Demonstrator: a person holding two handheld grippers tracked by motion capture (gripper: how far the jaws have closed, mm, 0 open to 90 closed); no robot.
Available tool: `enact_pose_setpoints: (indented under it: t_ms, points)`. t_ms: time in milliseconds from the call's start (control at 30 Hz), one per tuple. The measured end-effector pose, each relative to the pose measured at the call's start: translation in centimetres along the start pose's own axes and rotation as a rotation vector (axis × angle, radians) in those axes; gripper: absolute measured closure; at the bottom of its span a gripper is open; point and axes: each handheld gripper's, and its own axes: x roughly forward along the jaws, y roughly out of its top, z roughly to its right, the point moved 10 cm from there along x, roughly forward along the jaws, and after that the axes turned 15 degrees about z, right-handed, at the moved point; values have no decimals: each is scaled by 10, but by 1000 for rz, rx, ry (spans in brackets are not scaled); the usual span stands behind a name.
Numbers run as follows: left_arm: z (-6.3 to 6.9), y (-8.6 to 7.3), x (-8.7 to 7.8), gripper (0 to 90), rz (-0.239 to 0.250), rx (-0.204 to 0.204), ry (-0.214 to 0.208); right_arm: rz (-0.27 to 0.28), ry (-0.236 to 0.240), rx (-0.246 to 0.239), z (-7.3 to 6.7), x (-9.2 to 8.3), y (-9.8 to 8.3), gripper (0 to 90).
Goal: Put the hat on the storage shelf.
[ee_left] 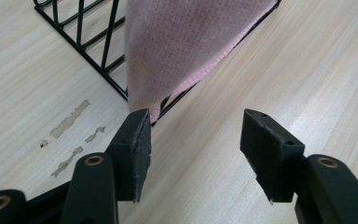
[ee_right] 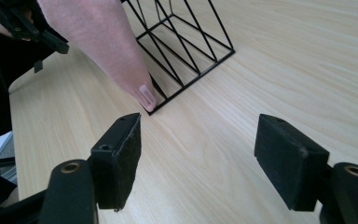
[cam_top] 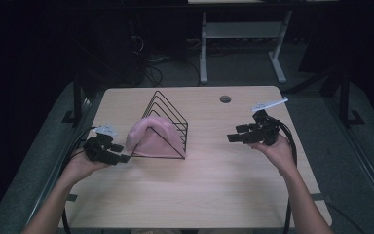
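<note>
Pale wood table [cam_top: 214,185]. Black wire rack [cam_top: 168,122], triangular in profile, stands left of centre, with a pink cloth [cam_top: 148,139] draped over its near-left end, hanging down to the tabletop.

Left gripper [cam_top: 119,157] sits at about 8 o'clock from the rack, just beside the cloth's lower corner; jaws spread wide, nothing between them. In the left gripper view one pad [ee_left: 137,149] lies very near the cloth tip; contact cannot be judged.

Right gripper [cam_top: 233,135] is well apart at 3 o'clock, pointing toward the rack, jaws wide, empty.
</note>
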Motion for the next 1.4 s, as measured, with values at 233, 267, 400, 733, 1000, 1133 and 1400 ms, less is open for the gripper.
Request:
enact_pose_setpoints:
  t_ms: [233,267,400,733,1000,1133,1400]
  points:
    - [2,-3,0,408,-2,-1,1,-1,-27,14,8,-10,-13,312]
    - [3,-3,1,405,2,-6,2,3,-31,18,8,-10,-13,312]
    - [3,-4,0,392,-2,1,3,1,-39,28,12,-14,-20,311]
    - [6,-7,1,342,8,-13,15,-5,-70,62,22,-25,-43,307]
    - [8,-12,2,320,2,-8,14,2,-95,94,28,-37,-60,307]
    - [9,-15,2,312,0,-7,13,0,-103,98,29,-43,-68,307]
    - [16,-18,2,303,22,-19,21,6,-129,118,28,-56,-84,303]
